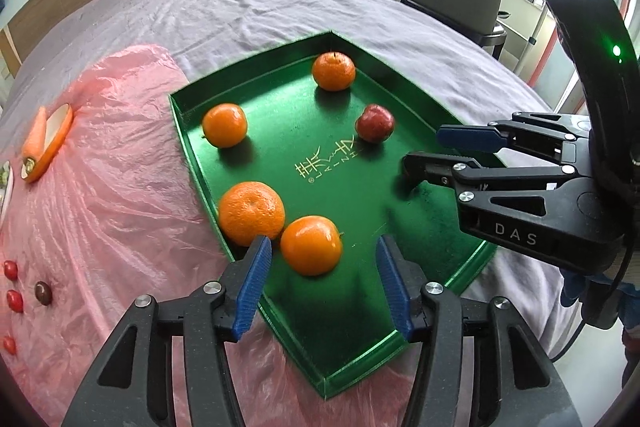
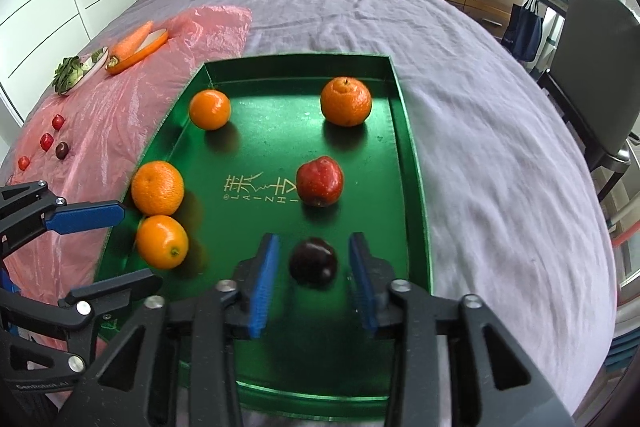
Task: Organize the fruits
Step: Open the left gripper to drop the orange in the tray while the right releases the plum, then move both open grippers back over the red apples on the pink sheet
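Note:
A green tray [image 2: 412, 147] lies on the bed and holds several oranges, a red apple [image 2: 320, 181] and a dark plum [image 2: 313, 263]. My right gripper [image 2: 315, 238] is open, and the plum rests on the tray between its blue pads with a gap on each side. My left gripper [image 1: 323, 241] is open over the tray's near left part. An orange [image 1: 311, 245] sits just beyond its fingertips, untouched, beside a second orange [image 1: 251, 213]. The left wrist view also shows the apple [image 1: 375, 123] and the right gripper [image 1: 424, 151], which hides the plum.
A pink plastic sheet [image 2: 112, 115] left of the tray carries a carrot [image 2: 130, 41] on an orange dish, a plate of greens [image 2: 74, 73] and a few small red and dark fruits [image 2: 47, 141]. A grey chair [image 2: 592, 67] stands right of the bed.

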{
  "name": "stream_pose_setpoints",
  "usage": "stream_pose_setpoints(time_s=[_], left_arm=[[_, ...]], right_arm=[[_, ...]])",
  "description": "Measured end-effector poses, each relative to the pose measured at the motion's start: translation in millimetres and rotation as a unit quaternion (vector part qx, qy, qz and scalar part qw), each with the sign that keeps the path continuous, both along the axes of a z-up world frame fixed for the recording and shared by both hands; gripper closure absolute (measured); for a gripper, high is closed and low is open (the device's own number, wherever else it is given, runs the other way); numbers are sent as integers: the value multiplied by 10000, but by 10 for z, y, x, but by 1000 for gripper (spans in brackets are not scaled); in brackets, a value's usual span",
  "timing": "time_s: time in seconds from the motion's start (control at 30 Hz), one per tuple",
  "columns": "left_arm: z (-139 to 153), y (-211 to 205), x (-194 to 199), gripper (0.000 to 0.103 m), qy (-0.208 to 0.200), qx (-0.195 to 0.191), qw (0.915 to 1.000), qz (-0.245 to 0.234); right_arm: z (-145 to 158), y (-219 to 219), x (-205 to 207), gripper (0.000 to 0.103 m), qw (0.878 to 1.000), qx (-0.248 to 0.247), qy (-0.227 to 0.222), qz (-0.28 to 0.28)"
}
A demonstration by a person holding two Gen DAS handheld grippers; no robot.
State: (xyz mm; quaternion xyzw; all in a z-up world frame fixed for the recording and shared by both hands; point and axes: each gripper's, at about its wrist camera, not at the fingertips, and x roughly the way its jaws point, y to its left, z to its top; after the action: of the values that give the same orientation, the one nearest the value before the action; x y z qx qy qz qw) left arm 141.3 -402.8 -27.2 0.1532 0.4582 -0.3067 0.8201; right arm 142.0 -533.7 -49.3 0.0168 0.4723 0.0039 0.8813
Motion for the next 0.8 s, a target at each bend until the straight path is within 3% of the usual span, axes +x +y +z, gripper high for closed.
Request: stream_pose_setpoints(time_s=[0.4,0.8], left_arm=[[403,449,-197,54,-282,-224,9992,175],[518,1279,-368,54,-346,-398,9962,690]], right_arm=[[387,78,-313,43,9996,-100,-213,-172],[734,454,-626,43,9988,-48,-476,-108]])
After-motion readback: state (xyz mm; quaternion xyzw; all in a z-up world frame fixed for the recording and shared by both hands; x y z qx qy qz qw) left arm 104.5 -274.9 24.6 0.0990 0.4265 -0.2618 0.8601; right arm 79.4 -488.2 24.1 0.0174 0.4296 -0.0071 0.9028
